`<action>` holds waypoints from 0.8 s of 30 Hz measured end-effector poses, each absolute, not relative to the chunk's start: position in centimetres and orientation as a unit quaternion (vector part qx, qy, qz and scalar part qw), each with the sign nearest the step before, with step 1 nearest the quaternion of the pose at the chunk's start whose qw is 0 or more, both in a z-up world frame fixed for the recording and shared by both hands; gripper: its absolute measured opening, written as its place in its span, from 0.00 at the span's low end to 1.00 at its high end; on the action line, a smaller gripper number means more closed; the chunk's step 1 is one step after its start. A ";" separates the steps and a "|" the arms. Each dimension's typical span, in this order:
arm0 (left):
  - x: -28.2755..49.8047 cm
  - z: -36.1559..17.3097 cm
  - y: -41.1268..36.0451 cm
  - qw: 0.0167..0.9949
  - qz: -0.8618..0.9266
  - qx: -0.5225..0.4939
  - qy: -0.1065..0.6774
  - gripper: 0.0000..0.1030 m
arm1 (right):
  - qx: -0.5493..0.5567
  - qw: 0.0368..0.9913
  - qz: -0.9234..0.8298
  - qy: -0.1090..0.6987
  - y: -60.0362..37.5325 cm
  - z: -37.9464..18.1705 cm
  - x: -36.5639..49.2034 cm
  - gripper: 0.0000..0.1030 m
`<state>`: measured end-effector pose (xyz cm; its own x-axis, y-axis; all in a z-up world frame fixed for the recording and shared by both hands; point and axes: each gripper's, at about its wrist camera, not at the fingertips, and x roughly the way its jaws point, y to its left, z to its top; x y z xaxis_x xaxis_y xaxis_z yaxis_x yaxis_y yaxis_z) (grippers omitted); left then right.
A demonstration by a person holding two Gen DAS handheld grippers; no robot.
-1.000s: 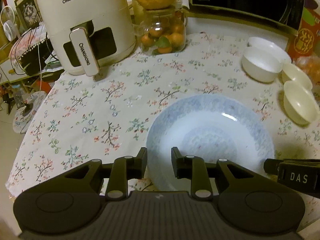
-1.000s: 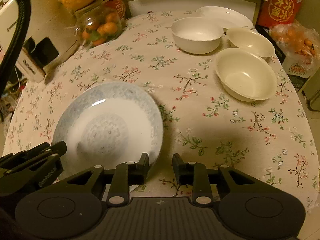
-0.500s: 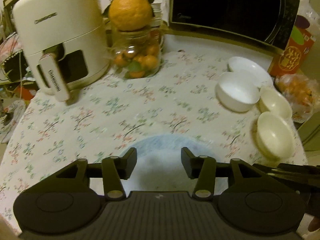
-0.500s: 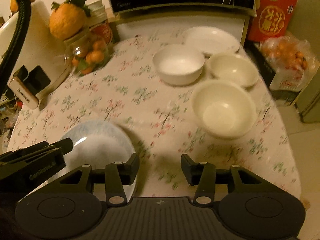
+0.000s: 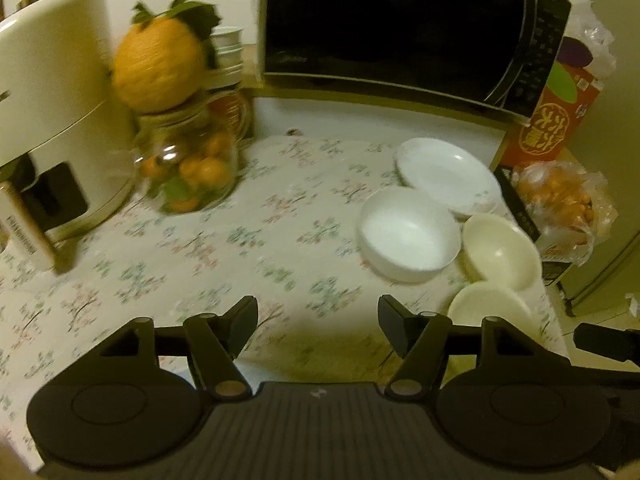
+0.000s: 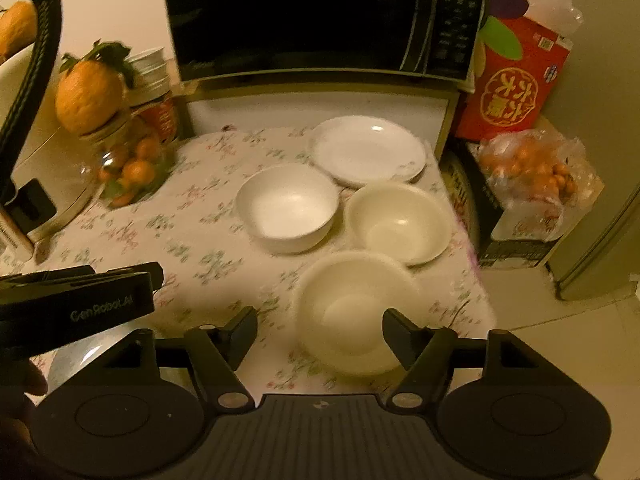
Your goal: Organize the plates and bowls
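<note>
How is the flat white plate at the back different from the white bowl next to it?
The flat white plate is shallow and wide, while the round white bowl is deep with tall sides. The plate has a small flower print near its rim; the bowl looks plain. The plate lies nearer the microwave. Both are empty, upright and white.

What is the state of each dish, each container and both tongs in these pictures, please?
left tongs: open, nothing between, just opening
right tongs: open, nothing gripped, just opening
white plate: flat on the table, empty
white bowl: upright, empty
far cream bowl: upright, empty
near cream bowl: upright, empty, beyond the right tongs
glass jar: upright, holds small oranges, large orange on top
microwave: door closed
</note>
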<state>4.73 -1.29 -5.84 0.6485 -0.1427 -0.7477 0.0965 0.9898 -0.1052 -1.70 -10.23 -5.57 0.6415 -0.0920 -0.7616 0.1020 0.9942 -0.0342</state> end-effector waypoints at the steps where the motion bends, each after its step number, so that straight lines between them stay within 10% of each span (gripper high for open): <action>1: 5.2 -5.7 -1.6 0.908 -0.069 -0.029 0.413 0.63 | 0.004 0.907 -0.056 0.418 -10.6 -5.4 -1.5 0.68; 18: 16.8 -6.3 -4.0 0.903 -0.080 -0.069 0.416 0.66 | 0.147 0.899 -0.102 0.400 -24.4 -6.5 8.4 0.73; 24: 21.2 -8.6 -7.1 0.895 -0.094 -0.064 0.432 0.55 | 0.218 0.888 -0.086 0.396 -28.5 -8.6 12.2 0.60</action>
